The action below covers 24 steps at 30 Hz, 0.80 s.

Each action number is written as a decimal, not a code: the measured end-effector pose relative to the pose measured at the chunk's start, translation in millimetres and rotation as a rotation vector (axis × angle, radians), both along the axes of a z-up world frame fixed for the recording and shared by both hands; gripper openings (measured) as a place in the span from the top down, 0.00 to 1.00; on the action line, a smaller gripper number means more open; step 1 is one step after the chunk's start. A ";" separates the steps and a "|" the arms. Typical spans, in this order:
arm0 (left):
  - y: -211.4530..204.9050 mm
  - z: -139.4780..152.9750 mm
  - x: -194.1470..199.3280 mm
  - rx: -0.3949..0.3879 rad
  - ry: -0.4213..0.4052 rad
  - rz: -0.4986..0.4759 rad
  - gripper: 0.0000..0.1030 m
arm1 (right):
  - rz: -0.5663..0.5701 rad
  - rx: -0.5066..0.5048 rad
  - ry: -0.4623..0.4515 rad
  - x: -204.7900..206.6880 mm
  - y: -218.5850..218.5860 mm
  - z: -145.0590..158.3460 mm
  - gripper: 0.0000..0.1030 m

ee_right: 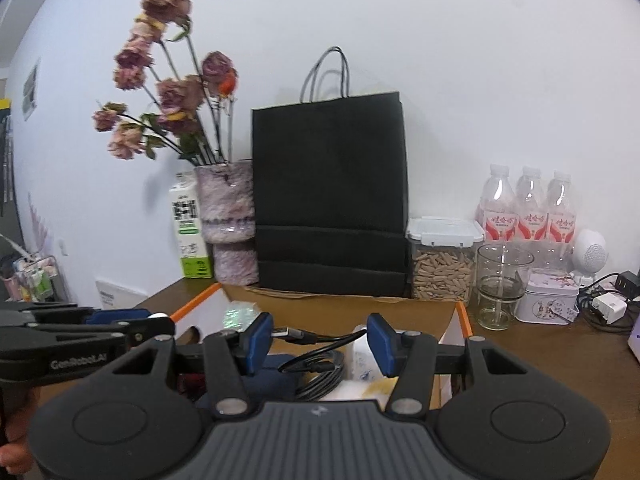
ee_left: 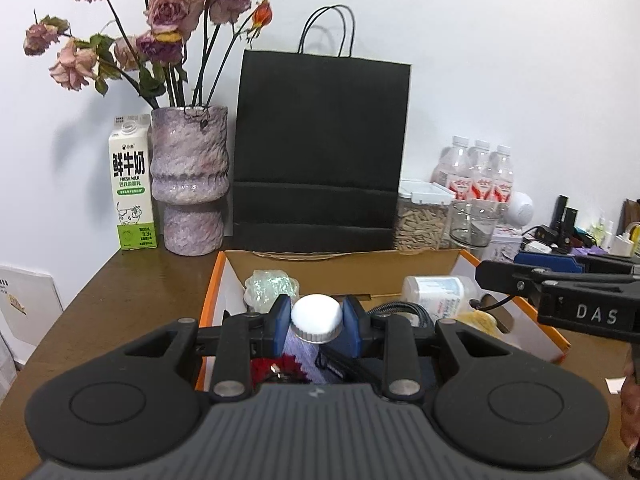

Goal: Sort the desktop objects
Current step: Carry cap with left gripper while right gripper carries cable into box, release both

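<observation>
My left gripper (ee_left: 316,322) is shut on a white-capped bottle (ee_left: 316,316) with a silver ring and a pale purple body, held over an open orange-edged cardboard box (ee_left: 208,300). In the box lie an iridescent wrapped item (ee_left: 272,286), a white bottle on its side (ee_left: 436,292), a black cable (ee_left: 404,312), something yellow and something red. My right gripper (ee_right: 318,340) is open and empty above the same box (ee_right: 462,312), over the black USB cable (ee_right: 316,360). It also shows at the right of the left wrist view (ee_left: 496,276).
A black paper bag (ee_left: 320,152) stands behind the box. To its left are a purple vase of dried roses (ee_left: 190,180) and a milk carton (ee_left: 132,184). To its right are a seed container (ee_right: 442,260), a glass (ee_right: 500,288), three water bottles (ee_right: 528,208), a tin (ee_right: 550,298) and chargers.
</observation>
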<state>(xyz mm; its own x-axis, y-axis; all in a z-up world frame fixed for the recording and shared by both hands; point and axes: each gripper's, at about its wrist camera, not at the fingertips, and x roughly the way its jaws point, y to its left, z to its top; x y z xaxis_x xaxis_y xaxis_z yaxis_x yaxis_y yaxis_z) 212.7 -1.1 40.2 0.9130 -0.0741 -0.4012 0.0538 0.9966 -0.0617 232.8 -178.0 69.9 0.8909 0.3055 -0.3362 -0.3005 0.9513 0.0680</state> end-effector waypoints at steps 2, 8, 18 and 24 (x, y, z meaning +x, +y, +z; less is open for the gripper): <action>0.3 -2.9 10.7 -0.001 0.009 0.005 0.72 | -0.013 -0.005 0.006 11.9 0.4 -5.4 0.51; 1.9 -15.8 36.8 0.018 0.045 0.015 0.72 | -0.011 -0.019 0.056 43.4 -1.1 -23.3 0.51; 5.1 -31.0 56.3 0.049 0.076 0.036 0.62 | -0.004 -0.012 0.125 64.0 1.2 -40.8 0.37; 1.2 -29.8 50.8 0.092 0.032 0.063 0.00 | -0.006 0.023 0.132 60.7 -1.3 -39.5 0.07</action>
